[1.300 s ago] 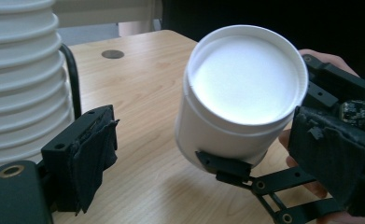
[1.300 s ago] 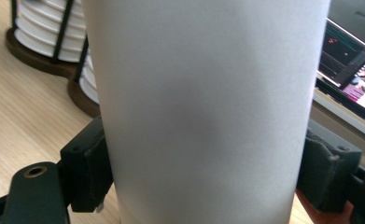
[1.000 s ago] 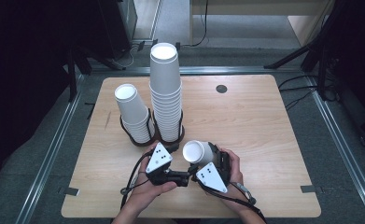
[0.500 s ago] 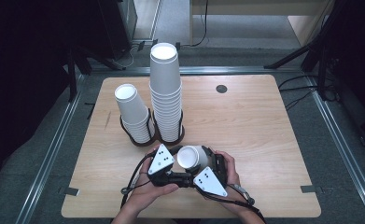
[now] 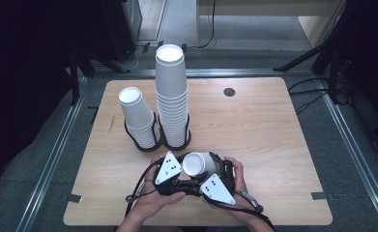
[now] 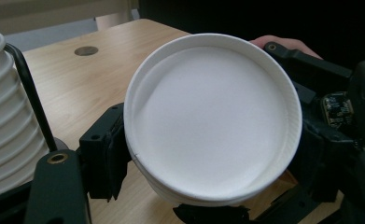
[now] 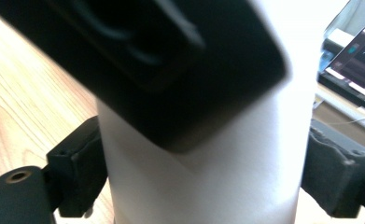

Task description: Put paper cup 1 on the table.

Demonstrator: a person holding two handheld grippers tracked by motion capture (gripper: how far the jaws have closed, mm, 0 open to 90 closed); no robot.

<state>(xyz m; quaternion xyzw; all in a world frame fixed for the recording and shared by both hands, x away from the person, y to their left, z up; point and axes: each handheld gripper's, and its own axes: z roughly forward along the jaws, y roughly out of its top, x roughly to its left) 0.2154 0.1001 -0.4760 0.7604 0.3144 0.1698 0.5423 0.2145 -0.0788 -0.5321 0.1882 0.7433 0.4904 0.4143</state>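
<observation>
Presently, a white paper cup (image 5: 196, 164) is held on its side above the wooden table (image 5: 273, 135), clamped by the left gripper (image 6: 203, 186); the right gripper's (image 7: 203, 177) jaws, just opened, flank its wall with a gap on one side.

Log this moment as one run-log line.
left tongs: shut on paper cup | right tongs: jaws have just been opening, cup between them | cup: off the table, on its side
</observation>
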